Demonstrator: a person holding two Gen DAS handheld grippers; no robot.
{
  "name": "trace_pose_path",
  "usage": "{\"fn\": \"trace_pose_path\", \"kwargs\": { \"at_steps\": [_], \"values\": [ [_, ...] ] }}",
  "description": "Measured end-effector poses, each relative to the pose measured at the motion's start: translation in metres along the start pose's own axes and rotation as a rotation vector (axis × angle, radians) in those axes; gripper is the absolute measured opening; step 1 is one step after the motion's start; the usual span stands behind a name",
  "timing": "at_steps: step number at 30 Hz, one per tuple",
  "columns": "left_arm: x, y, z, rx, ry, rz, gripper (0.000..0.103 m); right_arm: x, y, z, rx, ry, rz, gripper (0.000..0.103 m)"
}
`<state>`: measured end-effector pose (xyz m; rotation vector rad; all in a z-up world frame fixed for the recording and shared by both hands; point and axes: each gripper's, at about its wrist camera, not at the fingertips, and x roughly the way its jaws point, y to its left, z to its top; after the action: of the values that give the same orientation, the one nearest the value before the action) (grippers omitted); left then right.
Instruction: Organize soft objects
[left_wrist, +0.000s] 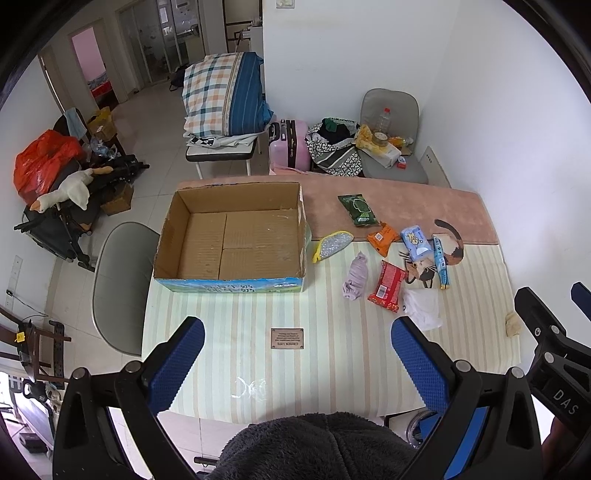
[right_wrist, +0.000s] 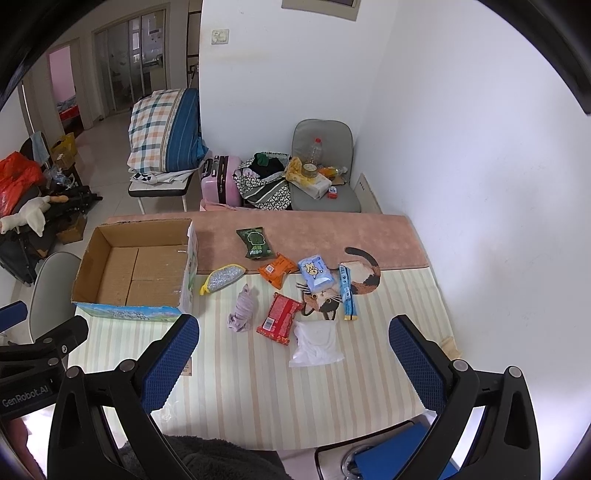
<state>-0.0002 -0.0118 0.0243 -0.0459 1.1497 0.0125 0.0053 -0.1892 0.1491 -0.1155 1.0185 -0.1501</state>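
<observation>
An open, empty cardboard box (left_wrist: 236, 240) (right_wrist: 144, 269) sits at the table's left. To its right lie a yellow-edged silver scrubber (left_wrist: 328, 245) (right_wrist: 221, 277), a lilac cloth bundle (left_wrist: 356, 277) (right_wrist: 243, 308), a red packet (left_wrist: 388, 286) (right_wrist: 282, 319), a white plastic bag (left_wrist: 421, 308) (right_wrist: 317, 343), an orange packet (left_wrist: 384, 238) (right_wrist: 279, 269), a green packet (left_wrist: 358, 209) (right_wrist: 255, 242), a blue tissue pack (left_wrist: 417, 242) (right_wrist: 317, 275) and a blue tube (left_wrist: 441, 260) (right_wrist: 347, 291). My left gripper (left_wrist: 297, 354) and right gripper (right_wrist: 293, 350) are open, empty, above the table's near part.
The table (left_wrist: 332, 369) has a striped cloth and a pink mat (left_wrist: 406, 199) at the back. A white wall stands close on the right. A grey chair (left_wrist: 118, 288) is at the table's left. Behind are a suitcase (left_wrist: 288, 144), bedding and a cluttered chair.
</observation>
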Motion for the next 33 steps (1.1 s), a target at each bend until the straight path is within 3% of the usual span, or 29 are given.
{"fn": "trace_pose_path", "kwargs": {
  "at_steps": [14, 33],
  "values": [
    [-0.014, -0.009, 0.006, -0.007, -0.014, -0.005, 0.103, -0.011, 0.001, 0.004, -0.002, -0.01, 0.0, 0.103],
    [-0.013, 0.006, 0.006, -0.01, -0.027, -0.011, 0.103, -0.012, 0.003, 0.013, 0.004, -0.021, 0.01, 0.103]
  ]
}}
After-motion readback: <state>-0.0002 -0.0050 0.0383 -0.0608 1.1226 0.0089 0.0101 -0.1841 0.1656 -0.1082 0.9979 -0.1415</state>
